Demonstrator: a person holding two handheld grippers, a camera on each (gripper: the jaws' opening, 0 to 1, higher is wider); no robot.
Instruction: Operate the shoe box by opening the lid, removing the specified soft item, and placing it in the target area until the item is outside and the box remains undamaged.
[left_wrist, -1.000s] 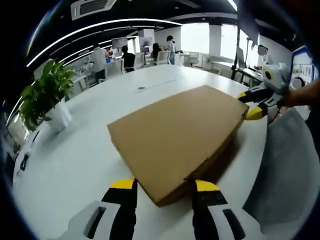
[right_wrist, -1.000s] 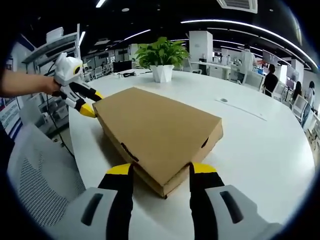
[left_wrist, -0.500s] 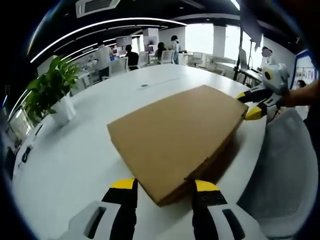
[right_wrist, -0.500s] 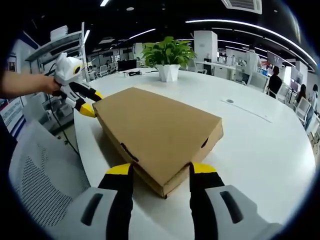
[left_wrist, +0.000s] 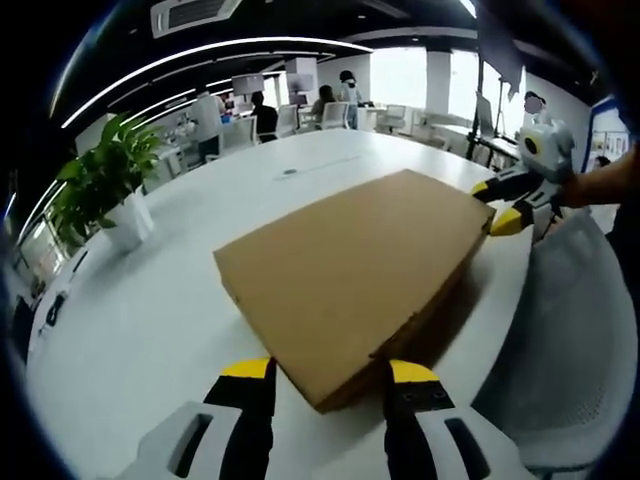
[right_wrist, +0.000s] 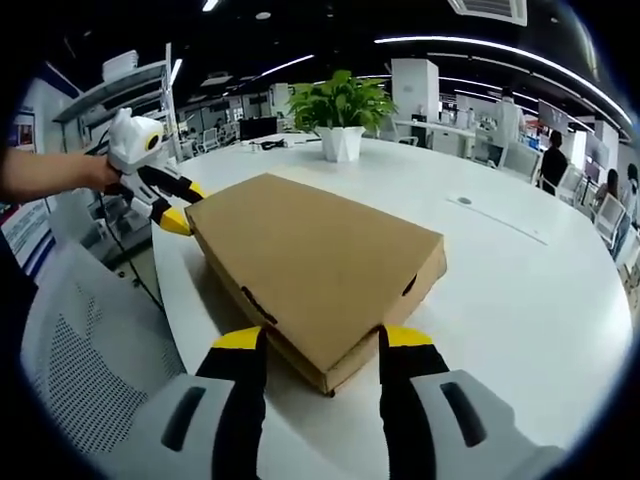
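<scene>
A flat brown cardboard shoe box (left_wrist: 350, 270) lies shut on the white table (left_wrist: 150, 310). In the left gripper view my left gripper (left_wrist: 328, 375) is open, its yellow-tipped jaws straddling the box's near corner. The right gripper (left_wrist: 500, 205) straddles the opposite far corner, held by a hand. In the right gripper view the same box (right_wrist: 310, 250) has its near corner between the jaws of my open right gripper (right_wrist: 322, 345). There the left gripper (right_wrist: 180, 205) sits at the far-left corner. The box's contents are hidden.
A potted plant (left_wrist: 100, 190) in a white pot stands on the table, also in the right gripper view as the plant (right_wrist: 340, 110). A grey mesh chair (left_wrist: 570, 330), (right_wrist: 80, 350) stands at the table's edge. Bare table (right_wrist: 520, 290) surrounds the box. People sit at desks far behind.
Both views have shifted slightly with the hands. The box and both grippers keep the same places at its corners.
</scene>
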